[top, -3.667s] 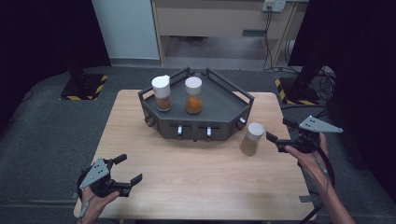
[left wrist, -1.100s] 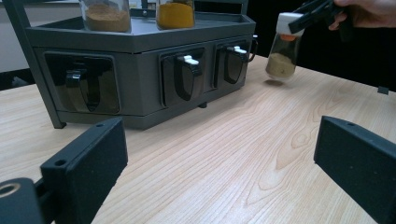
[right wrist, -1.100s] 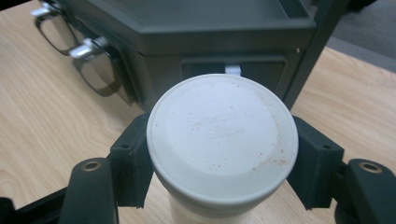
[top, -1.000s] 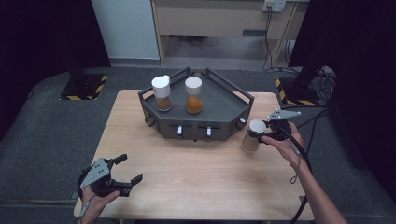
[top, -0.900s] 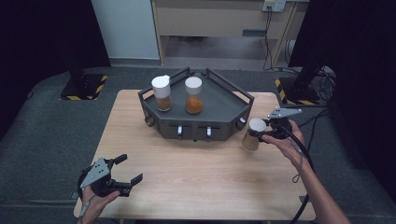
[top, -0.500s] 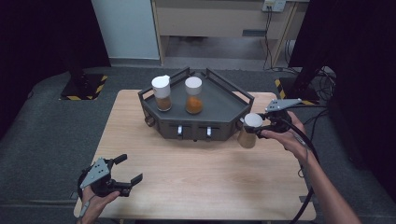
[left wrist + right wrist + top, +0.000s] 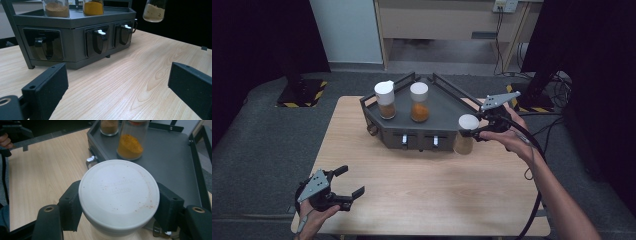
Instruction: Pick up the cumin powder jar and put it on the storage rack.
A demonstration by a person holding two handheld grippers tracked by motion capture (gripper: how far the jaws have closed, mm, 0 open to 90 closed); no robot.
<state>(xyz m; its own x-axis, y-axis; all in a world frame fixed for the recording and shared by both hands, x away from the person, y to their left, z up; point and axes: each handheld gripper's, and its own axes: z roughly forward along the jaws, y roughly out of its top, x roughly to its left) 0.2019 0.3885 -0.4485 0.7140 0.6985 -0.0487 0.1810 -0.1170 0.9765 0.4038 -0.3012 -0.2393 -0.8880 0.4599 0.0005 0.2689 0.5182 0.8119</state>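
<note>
We've got the white-lidded jar (image 7: 466, 134) clamped by its lid in our right gripper (image 7: 473, 131), lifted off the tabletop beside the grey rack's (image 7: 447, 112) right front corner. Our left gripper (image 7: 346, 186) rests near the tabletop's front left corner, jaws wide apart, holding nothing.

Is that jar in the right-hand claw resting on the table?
No, lifted: the jar hangs above the table, clamped in the right gripper.

Lab: dark curtains (image 7: 257, 50), hazard-striped bases (image 7: 302, 92)
</note>
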